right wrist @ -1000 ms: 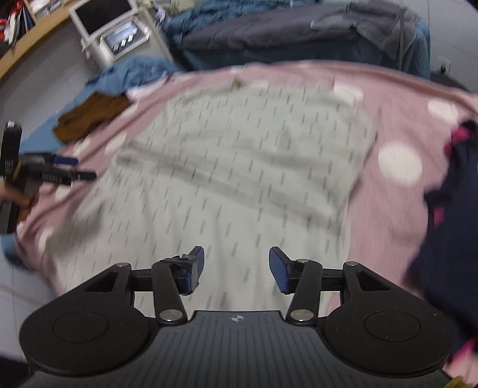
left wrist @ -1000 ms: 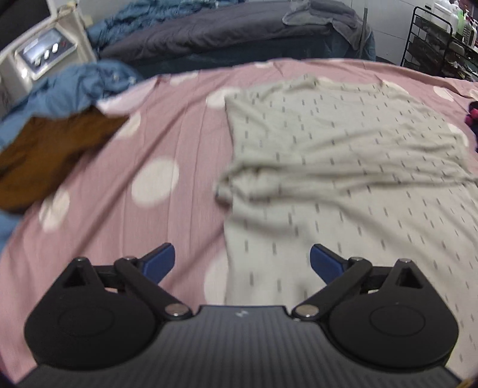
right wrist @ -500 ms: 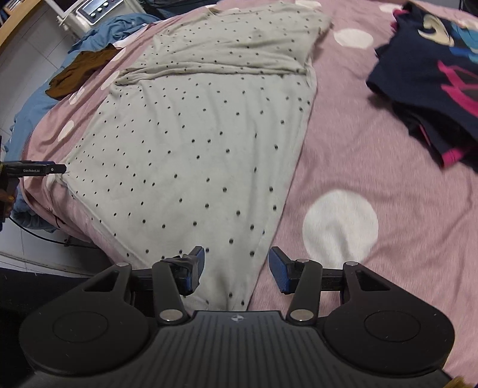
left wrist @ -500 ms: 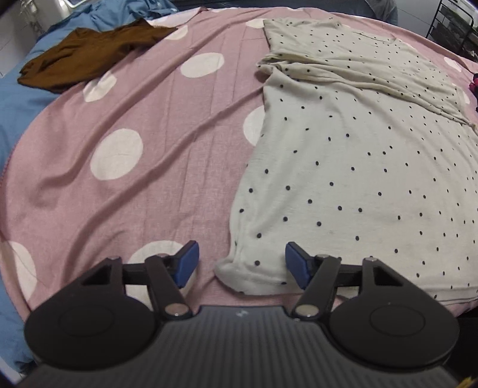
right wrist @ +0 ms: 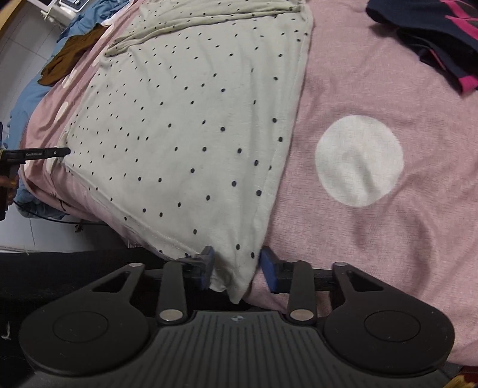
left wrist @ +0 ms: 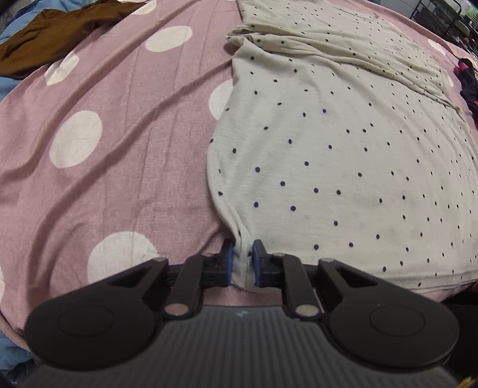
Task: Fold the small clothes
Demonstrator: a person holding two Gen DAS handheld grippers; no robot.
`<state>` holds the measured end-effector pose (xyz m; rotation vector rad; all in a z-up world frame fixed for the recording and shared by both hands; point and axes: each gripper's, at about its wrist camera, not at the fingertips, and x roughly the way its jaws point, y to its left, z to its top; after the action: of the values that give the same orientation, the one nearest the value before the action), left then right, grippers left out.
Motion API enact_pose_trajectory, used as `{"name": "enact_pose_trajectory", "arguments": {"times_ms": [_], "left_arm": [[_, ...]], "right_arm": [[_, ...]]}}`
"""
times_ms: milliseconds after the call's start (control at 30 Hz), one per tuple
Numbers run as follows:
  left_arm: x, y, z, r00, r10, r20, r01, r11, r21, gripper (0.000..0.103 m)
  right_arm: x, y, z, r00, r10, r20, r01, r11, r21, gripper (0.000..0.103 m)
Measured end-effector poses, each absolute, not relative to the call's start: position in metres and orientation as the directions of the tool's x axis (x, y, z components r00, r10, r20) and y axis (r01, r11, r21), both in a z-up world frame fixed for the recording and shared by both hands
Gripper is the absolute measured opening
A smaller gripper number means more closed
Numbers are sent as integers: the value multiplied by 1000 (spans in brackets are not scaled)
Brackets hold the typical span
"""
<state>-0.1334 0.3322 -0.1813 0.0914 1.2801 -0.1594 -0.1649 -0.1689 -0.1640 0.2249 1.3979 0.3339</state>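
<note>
A cream T-shirt with dark dots [left wrist: 343, 155] lies spread flat on a pink bed sheet with white circles [left wrist: 119, 149]; its far part is folded over. My left gripper [left wrist: 241, 256] is shut on the shirt's near left hem corner, which bunches between the blue pads. In the right wrist view the shirt [right wrist: 194, 125] reaches the bed's near edge. My right gripper [right wrist: 237, 265] is open, with its pads on either side of the shirt's near right hem corner. The left gripper [right wrist: 64, 152] shows at the far left of that view, at the shirt's other corner.
A brown garment [left wrist: 53, 35] lies at the far left on blue bedding [left wrist: 9, 86]. A dark navy and pink garment [right wrist: 433, 38] lies at the far right of the bed. A black wire rack [left wrist: 442, 18] stands beyond the bed. The floor [right wrist: 35, 235] lies below the bed's edge.
My left gripper moved forward and shut on the shirt's left hem corner. My right gripper moved in around the right hem corner, its jaws somewhat wider than before.
</note>
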Motion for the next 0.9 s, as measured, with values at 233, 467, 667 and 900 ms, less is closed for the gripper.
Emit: {"name": "enact_pose_trajectory", "arguments": {"times_ms": [233, 467, 667, 900], "left_arm": [[-130, 336, -174, 292, -89, -952, 142, 989, -49, 6], [-81, 329, -127, 481, -162, -862, 62, 987, -151, 6], [28, 307, -112, 615, -185, -766, 29, 977, -213, 6], [163, 280, -127, 622, -154, -768, 1, 981, -196, 6]], "right_arm": [[-156, -181, -164, 118, 411, -904, -33, 911, 411, 7], [-101, -201, -115, 302, 513, -804, 6, 842, 540, 7], [3, -231, -89, 502, 495, -710, 64, 797, 601, 7], [110, -261, -95, 591, 401, -700, 148, 799, 583, 7]]}}
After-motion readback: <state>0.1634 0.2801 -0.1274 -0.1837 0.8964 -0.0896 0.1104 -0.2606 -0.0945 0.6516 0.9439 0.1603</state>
